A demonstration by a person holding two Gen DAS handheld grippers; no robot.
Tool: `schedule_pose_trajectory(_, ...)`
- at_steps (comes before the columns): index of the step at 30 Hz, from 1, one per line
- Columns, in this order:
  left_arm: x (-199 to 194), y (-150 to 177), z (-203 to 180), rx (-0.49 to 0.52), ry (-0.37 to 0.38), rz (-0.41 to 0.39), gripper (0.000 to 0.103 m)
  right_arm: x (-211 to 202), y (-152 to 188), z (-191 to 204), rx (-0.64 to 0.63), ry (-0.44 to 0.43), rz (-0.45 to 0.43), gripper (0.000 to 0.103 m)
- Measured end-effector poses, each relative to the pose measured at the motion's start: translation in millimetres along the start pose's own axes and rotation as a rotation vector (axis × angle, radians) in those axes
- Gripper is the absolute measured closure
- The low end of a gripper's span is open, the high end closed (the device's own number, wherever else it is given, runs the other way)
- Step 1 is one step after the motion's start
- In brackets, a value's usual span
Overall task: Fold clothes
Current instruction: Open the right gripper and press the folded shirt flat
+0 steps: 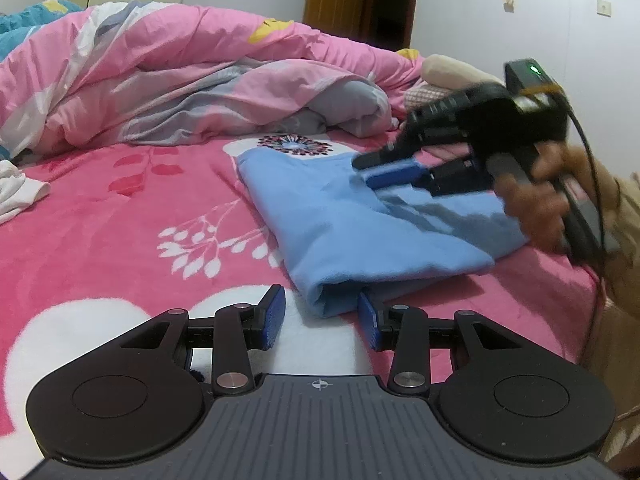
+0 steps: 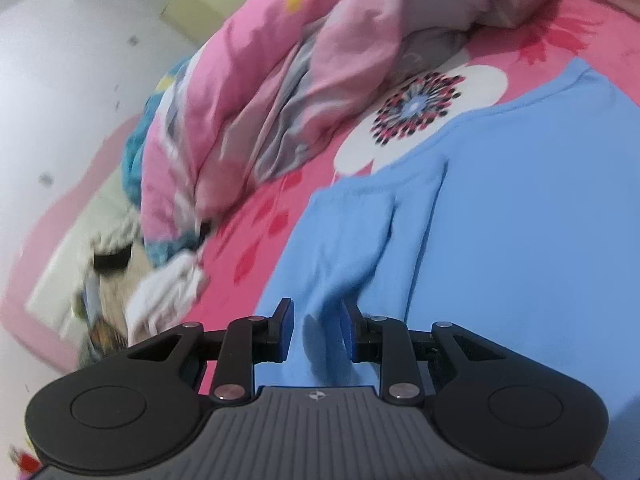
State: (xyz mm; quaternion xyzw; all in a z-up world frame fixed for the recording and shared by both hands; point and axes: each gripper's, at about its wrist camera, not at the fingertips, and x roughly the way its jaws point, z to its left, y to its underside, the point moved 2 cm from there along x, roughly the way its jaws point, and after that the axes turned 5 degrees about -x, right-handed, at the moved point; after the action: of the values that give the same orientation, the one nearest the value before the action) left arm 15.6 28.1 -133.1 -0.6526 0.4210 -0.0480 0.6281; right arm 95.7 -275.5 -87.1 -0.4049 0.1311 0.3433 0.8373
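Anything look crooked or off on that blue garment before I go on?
Yes. The blue garment is folded unevenly: a loose flap lies ridged and bunched on top, and the edges do not line up. It also sits slanted on the pink bedsheet. Nothing looks torn or stained.

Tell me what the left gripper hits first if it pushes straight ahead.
Most likely the folded blue garment: its near corner lies just ahead of the left gripper, close to the right finger, with the jaws open and nothing between them.
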Motion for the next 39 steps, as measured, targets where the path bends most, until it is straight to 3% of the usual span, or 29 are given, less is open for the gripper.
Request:
schedule_pose_trajectory(6, -1, 2, 3, -0.011, 0.014, -0.018, 0.063, 32, -26, -17, 0.054, 0.054, 0.026, 0.076)
schedule_pose_trajectory(9, -1, 3, 3, -0.009, 0.017, -0.024, 0.063, 44, -34, -21, 0.044, 0.080, 0.029, 0.091)
schedule_pose_trajectory(10, -1, 3, 3, -0.009, 0.019, -0.026, 0.063, 46, -36, -21, 0.033, 0.086, 0.023, 0.101)
schedule_pose_trajectory(11, -1, 4, 3, -0.010, 0.020, -0.027, 0.063, 48, -38, -20, 0.021, 0.091, 0.017, 0.103)
schedule_pose_trajectory(19, -1, 4, 2, -0.005, 0.018, -0.029, 0.063, 30, -66, -2, -0.103, 0.133, -0.151, 0.103)
schedule_pose_trajectory(25, 1, 3, 2, -0.004, 0.014, -0.027, 0.063, 44, -57, -18, 0.021, 0.087, -0.003, 0.099)
schedule_pose_trajectory(28, 1, 4, 2, -0.005, 0.014, -0.027, 0.063, 50, -49, -18, 0.005, 0.119, 0.032, 0.085)
schedule_pose_trajectory(34, 1, 4, 3, -0.005, 0.015, -0.029, 0.063, 62, -50, -18, -0.037, 0.163, 0.056, 0.084)
schedule_pose_trajectory(39, 0, 5, 3, -0.006, 0.018, -0.033, 0.063, 55, -53, -7, -0.116, 0.218, 0.016, 0.083)
